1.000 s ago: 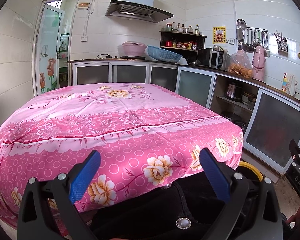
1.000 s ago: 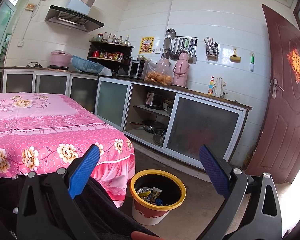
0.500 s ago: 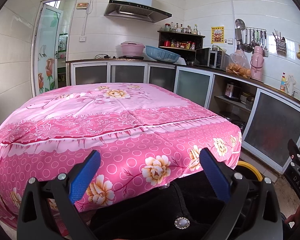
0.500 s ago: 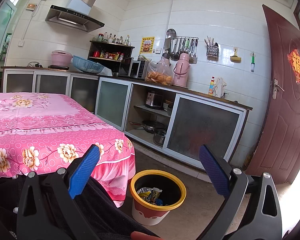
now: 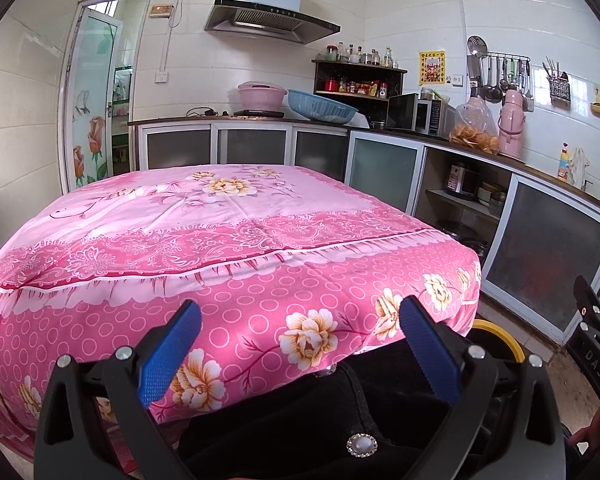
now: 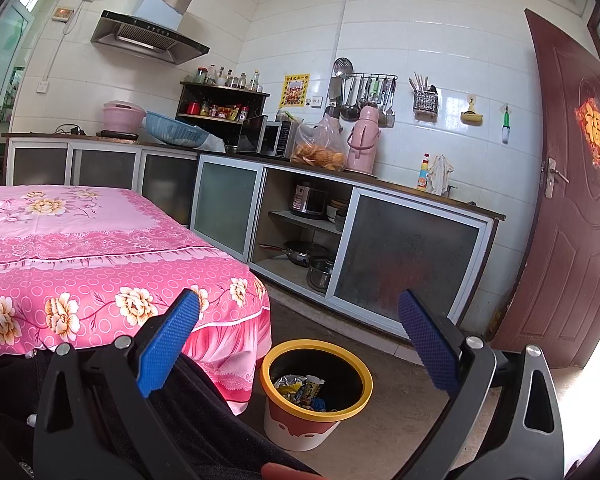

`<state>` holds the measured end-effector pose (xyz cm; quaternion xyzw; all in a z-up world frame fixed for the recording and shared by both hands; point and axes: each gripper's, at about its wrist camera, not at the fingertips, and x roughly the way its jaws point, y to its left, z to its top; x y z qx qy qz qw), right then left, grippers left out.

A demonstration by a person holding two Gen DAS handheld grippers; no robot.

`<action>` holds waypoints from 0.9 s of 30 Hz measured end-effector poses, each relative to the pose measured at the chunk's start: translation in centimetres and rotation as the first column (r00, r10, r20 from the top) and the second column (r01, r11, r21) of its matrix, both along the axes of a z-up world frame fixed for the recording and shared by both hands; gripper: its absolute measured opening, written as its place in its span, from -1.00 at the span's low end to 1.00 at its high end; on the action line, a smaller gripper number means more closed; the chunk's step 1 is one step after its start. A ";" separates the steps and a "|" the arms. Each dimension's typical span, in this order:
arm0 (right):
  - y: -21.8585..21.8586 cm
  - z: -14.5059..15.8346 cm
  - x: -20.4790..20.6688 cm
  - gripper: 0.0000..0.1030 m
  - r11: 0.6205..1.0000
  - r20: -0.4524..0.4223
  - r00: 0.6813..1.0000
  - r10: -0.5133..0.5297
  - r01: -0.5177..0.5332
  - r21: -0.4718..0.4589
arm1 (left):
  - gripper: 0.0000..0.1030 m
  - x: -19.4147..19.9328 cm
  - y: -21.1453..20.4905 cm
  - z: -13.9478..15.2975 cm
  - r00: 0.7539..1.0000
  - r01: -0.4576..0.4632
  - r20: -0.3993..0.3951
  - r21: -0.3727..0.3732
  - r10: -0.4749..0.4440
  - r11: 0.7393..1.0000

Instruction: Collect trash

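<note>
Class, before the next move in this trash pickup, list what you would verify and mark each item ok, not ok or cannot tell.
1. Left tongs open, holding nothing: ok.
2. Right tongs open, holding nothing: ok.
3. Bin upright on the floor beside the table: ok.
4. Room left in the bin above the wrappers: ok.
5. Trash left on the pink tablecloth: none visible, ok.
6. Trash on the floor under the table: cannot tell.

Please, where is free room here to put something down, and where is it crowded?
The pink floral tablecloth top is bare to every visible edge. Bare floor lies between the yellow-rimmed bin and the brown door. The counter is crowded.
</note>
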<state>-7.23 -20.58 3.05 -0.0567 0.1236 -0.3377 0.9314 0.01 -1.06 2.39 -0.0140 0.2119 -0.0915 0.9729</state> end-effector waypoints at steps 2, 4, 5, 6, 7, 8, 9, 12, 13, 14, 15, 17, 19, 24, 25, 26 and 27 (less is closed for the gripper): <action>0.0 0.0 0.0 0.84 1.000 0.000 1.000 0.000 0.000 0.000 | 0.85 0.0 0.0 0.0 1.000 0.000 0.000 0.000 0.000 1.000; 0.0 0.0 0.0 0.84 1.000 0.000 1.000 0.000 0.000 0.000 | 0.85 0.0 0.0 0.0 1.000 -0.002 -0.002 0.000 0.002 1.000; 0.0 0.0 0.0 0.84 1.000 0.001 1.000 0.000 0.000 0.000 | 0.85 0.0 0.0 0.0 1.000 -0.003 -0.003 -0.001 0.003 1.000; 0.0 0.0 0.0 0.84 1.000 0.000 1.000 0.001 -0.001 0.000 | 0.85 0.1 0.0 -0.1 1.000 -0.001 -0.004 -0.001 0.001 1.000; 0.0 0.0 0.0 0.84 1.000 0.000 1.000 0.000 0.000 0.001 | 0.85 0.0 0.0 -0.1 1.000 -0.001 -0.004 -0.002 0.001 1.000; 0.0 0.0 0.0 0.84 1.000 0.000 1.000 0.001 -0.001 0.001 | 0.85 0.0 0.0 -0.1 1.000 0.000 -0.002 -0.001 0.000 1.000; 0.0 0.0 0.0 0.84 1.000 0.000 1.000 0.000 0.000 0.000 | 0.85 0.0 0.0 -0.1 1.000 0.001 -0.001 0.000 -0.001 1.000; 0.1 0.0 0.0 0.84 1.000 -0.001 1.000 0.001 -0.001 0.000 | 0.85 0.2 0.0 -0.2 1.000 0.000 0.001 0.004 0.000 1.000; 0.1 0.0 0.0 0.84 1.000 0.000 1.000 0.000 0.000 0.001 | 0.85 0.2 0.0 -0.2 1.000 0.000 0.000 0.004 0.000 1.000; 0.1 0.0 0.0 0.84 1.000 0.000 1.000 0.000 0.000 0.001 | 0.85 0.2 -0.1 -0.2 1.000 0.001 -0.003 0.005 -0.001 1.000; 0.1 0.0 0.0 0.84 1.000 0.000 1.000 0.000 0.000 0.000 | 0.85 0.3 0.0 -0.3 1.000 0.005 -0.004 0.004 -0.005 1.000; 0.0 0.0 0.0 0.84 1.000 0.001 1.000 0.000 0.000 -0.001 | 0.85 0.3 -0.1 -0.3 1.000 0.010 -0.005 0.002 -0.010 1.000; 0.1 0.0 0.0 0.84 1.000 0.001 1.000 0.000 0.000 0.000 | 0.85 0.3 -0.1 -0.3 1.000 0.010 -0.007 0.005 -0.010 1.000; 0.0 0.0 0.1 0.84 1.000 -0.001 1.000 0.001 -0.001 0.002 | 0.85 0.5 -0.1 -0.4 1.000 0.009 -0.012 0.007 -0.009 1.000; -0.1 0.0 0.1 0.84 1.000 -0.001 1.000 0.002 -0.002 0.002 | 0.85 0.5 -0.1 -0.4 1.000 0.009 -0.014 0.008 -0.009 1.000; -0.1 0.0 0.1 0.84 1.000 -0.002 1.000 0.001 -0.001 0.001 | 0.85 0.5 -0.1 -0.5 1.000 0.010 -0.015 0.008 -0.010 1.000; -0.1 0.0 0.1 0.84 1.000 -0.003 1.000 0.001 -0.001 0.002 | 0.85 0.6 -0.1 -0.5 1.000 0.011 -0.016 0.009 -0.010 1.000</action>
